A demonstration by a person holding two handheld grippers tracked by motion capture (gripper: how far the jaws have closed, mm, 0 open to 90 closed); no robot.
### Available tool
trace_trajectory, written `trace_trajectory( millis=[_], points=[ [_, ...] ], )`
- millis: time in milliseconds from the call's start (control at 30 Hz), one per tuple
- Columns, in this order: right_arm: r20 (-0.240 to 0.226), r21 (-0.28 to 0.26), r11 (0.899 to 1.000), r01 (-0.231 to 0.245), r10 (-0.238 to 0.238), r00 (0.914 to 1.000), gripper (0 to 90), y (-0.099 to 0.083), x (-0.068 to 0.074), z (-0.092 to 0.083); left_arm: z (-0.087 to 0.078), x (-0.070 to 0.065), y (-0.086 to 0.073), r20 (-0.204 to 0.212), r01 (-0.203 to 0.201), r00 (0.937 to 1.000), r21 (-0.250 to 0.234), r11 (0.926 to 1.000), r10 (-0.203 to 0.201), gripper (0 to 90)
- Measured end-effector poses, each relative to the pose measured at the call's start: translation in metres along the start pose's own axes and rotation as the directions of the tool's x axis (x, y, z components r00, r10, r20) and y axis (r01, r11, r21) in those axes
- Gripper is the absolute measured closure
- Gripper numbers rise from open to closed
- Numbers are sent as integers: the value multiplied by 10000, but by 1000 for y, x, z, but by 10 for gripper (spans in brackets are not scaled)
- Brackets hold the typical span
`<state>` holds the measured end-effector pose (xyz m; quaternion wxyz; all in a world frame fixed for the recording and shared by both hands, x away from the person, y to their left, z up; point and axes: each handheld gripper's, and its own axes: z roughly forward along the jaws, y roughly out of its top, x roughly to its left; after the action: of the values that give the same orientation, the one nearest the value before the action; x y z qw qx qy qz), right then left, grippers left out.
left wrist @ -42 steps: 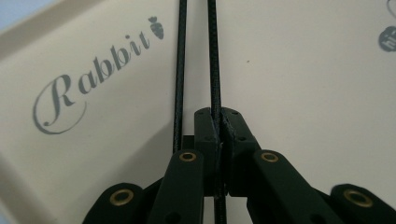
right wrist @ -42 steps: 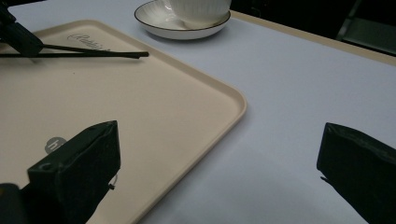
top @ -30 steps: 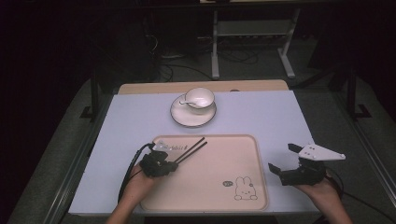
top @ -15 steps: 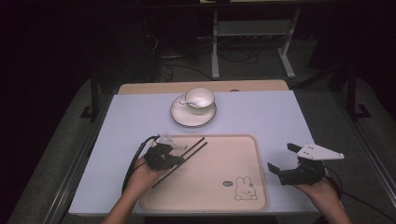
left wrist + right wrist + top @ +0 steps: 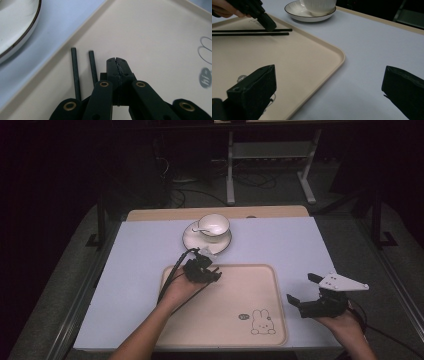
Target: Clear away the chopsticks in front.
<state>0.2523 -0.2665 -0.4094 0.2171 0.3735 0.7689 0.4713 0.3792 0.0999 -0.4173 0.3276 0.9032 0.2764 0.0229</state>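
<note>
Left gripper (image 5: pixel 212 272) sits over the far-left corner of the tray (image 5: pixel 250 285), jaws pressed fully together with nothing between them. The left gripper view makes that clear: the toothed faces meet in one seam, and the two chopsticks (image 5: pixel 83 70) lie just beside the jaws, on the tray floor near the rim, parallel, a little apart from each other. From the high view the gripper hides the chopsticks, so you can't tell the gripper's state or where the sticks are.

The right gripper view gives the side angle: left gripper's tip (image 5: pixel 265 21) is right at the chopsticks (image 5: pixel 252 32), angled down; can't tell if it touches them.

Right gripper (image 5: pixel 306 290) is off the tray's right edge above the lavender mat (image 5: pixel 140 250), jaws spread wide, holding nothing. Its own view shows the tray corner between the two jaws.

Saucer (image 5: pixel 192 240) with cup (image 5: pixel 215 224) stands on the mat just past the tray's far edge. The high view shows a spoon (image 5: pixel 199 229) on the saucer; the gripper views cut that off. Rabbit print (image 5: pixel 261 322) on the tray's near-right corner.
</note>
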Motion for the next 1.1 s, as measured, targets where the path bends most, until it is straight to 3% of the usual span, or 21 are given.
trace_trajectory(
  millis=[233, 433, 800, 1100],
  points=[
    [20, -2, 10000, -8, 8, 10000, 0, 0, -2, 0, 16, 10, 5, -196, -61, 9998, 232, 9997, 66, 899],
    [43, -14, 10000, -27, 27, 10000, 0, 0, -1, 0, 20, 21, 3, -278, 282, 9992, 48, 9996, -280, 899],
    [59, -24, 10000, -40, 40, 10000, 0, 0, -1, 0, 6, 36, -11, -622, 702, 9956, 45, 9975, -697, 899],
    [91, -85, 10000, -45, 46, 9999, 0, -1, -1, -2, -17, 44, -38, -959, 1239, 9877, -24, 9923, -1236, 899]
  ],
)
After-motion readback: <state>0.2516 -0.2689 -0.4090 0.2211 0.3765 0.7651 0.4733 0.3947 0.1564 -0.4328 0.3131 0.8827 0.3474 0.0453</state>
